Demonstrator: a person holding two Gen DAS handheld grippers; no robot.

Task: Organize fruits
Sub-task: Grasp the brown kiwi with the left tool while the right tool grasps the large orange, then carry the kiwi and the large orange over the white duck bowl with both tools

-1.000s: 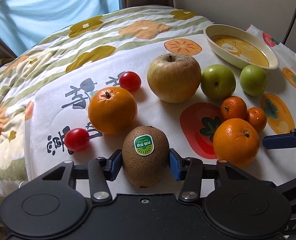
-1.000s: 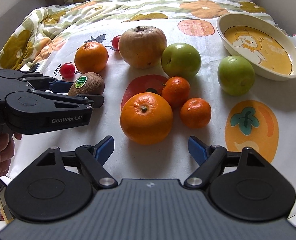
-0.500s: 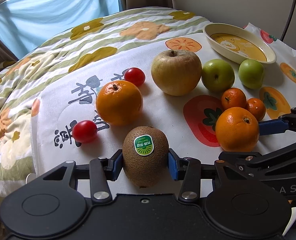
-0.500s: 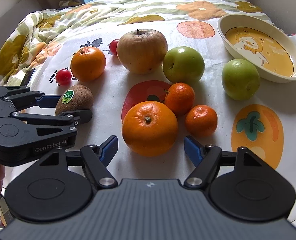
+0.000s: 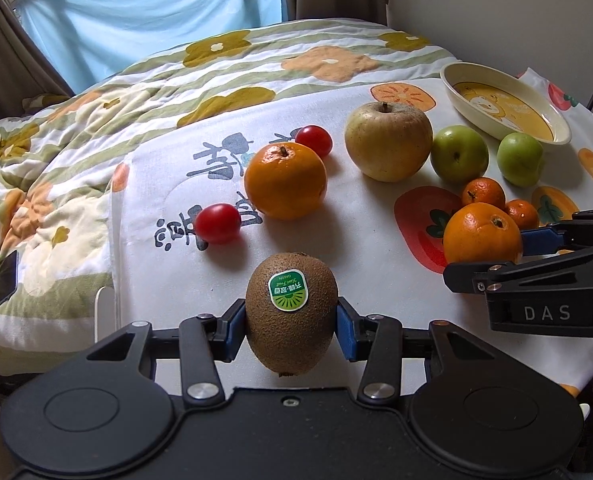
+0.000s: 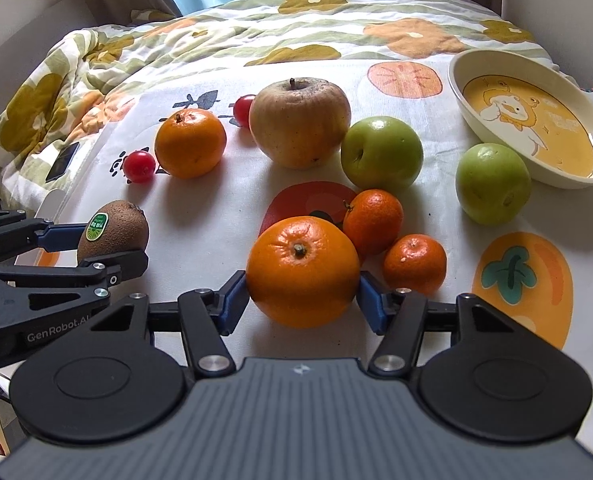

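My left gripper (image 5: 290,330) is shut on a brown kiwi (image 5: 291,312) with a green sticker and holds it above the cloth; the kiwi also shows in the right wrist view (image 6: 114,230). My right gripper (image 6: 302,300) has its blue pads on both sides of a large orange (image 6: 302,270), which rests on the cloth; the orange also shows in the left wrist view (image 5: 481,234). A second large orange (image 5: 285,180), a big yellow apple (image 5: 388,146), two green apples (image 5: 459,154) (image 5: 520,158), two mandarins (image 6: 373,220) (image 6: 414,262) and two cherry tomatoes (image 5: 217,223) (image 5: 314,140) lie on the cloth.
A cream oval dish (image 6: 530,126) with a yellow cartoon print stands at the back right, with nothing in it. The fruit lies on a white printed cloth (image 5: 368,216) over a floral quilt (image 5: 56,140). A phone (image 5: 6,278) lies on the quilt at the left.
My left gripper has lifted the kiwi up and back from the cloth. My right gripper has moved forward and its pads have come in around the large orange.
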